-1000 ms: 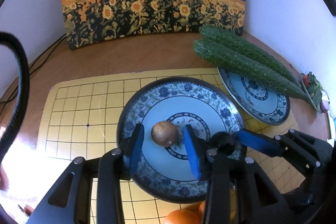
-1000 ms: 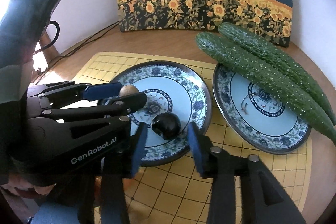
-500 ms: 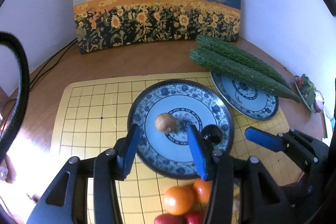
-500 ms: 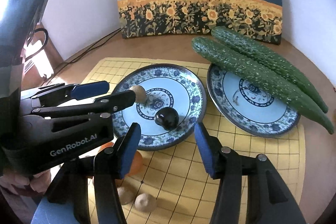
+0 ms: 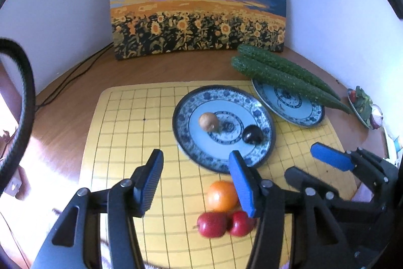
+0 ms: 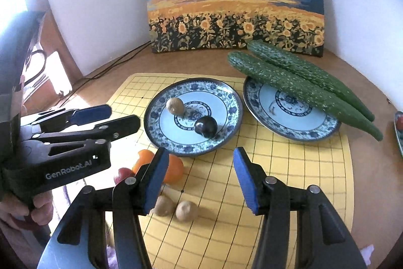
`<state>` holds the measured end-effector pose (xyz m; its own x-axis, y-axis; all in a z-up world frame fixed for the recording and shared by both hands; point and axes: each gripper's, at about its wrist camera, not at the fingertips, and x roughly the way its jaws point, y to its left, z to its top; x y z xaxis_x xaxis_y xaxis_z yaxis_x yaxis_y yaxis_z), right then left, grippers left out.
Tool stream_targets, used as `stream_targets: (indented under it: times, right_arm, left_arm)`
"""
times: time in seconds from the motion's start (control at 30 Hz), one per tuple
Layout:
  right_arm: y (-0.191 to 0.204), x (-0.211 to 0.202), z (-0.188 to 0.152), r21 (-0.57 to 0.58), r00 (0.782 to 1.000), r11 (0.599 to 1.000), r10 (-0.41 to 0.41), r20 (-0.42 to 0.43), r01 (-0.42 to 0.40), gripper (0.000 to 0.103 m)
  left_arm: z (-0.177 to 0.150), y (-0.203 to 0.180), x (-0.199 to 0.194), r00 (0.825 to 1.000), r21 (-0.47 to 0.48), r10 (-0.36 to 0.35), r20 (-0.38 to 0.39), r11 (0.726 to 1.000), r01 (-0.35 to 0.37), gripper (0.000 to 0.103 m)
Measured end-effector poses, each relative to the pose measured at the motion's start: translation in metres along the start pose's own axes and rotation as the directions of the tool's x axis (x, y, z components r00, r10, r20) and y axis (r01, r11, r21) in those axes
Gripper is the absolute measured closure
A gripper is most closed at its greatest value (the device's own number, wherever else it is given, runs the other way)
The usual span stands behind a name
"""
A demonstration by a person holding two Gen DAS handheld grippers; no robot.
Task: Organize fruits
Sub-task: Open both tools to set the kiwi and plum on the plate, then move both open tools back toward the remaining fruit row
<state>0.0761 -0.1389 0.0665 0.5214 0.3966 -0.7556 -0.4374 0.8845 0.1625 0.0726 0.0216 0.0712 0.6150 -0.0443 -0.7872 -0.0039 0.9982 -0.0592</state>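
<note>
A blue-patterned plate (image 5: 262, 115) (image 6: 226, 97) on the yellow grid mat holds a small brown fruit (image 5: 208, 121) (image 6: 175, 105) and a dark plum (image 5: 252, 134) (image 6: 205, 127). On the mat in front lie an orange (image 5: 222, 196) (image 6: 173, 168), two red fruits (image 5: 211, 224) and two small brown fruits (image 6: 186, 210). My left gripper (image 5: 197, 182) is open and empty above the mat, short of the plate. My right gripper (image 6: 200, 180) is open and empty, also short of the plate.
A second patterned plate (image 6: 262, 115) at the right carries two long cucumbers (image 6: 297, 85). A sunflower painting (image 5: 196, 1) leans on the back wall. A small dish (image 5: 362, 107) sits at the far right. A cable (image 5: 75, 75) runs along the wooden table.
Both grippers have pulled back from the plate and up, leaving the brown fruit and the plum lying on it. The loose fruits on the mat have come into view.
</note>
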Motion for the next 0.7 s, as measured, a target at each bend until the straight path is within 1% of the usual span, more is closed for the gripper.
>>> stream_targets:
  times: [0.23,0.33,0.4,0.5,0.7]
  right_arm:
    - [0.006,-0.011,-0.016,-0.016,0.999,0.999,-0.041,0.001,0.041,0.048]
    - [0.006,-0.014,-0.025,-0.012,0.999,0.999,-0.046,0.002,0.046,0.048]
    - [0.006,-0.014,-0.031,-0.010,0.999,0.999,-0.053,-0.004,0.053,0.048]
    - [0.007,-0.013,-0.042,-0.016,0.996,0.996,-0.086,-0.023,0.086,0.048]
    - [0.003,-0.013,-0.056,0.002,0.996,0.997,-0.083,-0.038,0.083,0.048]
  left_arm:
    - [-0.023,0.004,-0.014,1.000,-0.017,-0.003,0.007,1.000,0.003,0.044]
    - [-0.033,0.006,-0.015,1.000,-0.033,-0.009,0.002,0.999,0.009,0.044]
    - [-0.039,0.008,-0.013,1.000,-0.043,-0.011,-0.007,0.999,0.011,0.043]
    - [-0.048,0.011,-0.009,0.999,-0.065,-0.015,-0.029,0.998,0.013,0.043]
    - [-0.059,0.012,-0.006,0.998,-0.085,-0.037,-0.055,0.996,0.032,0.043]
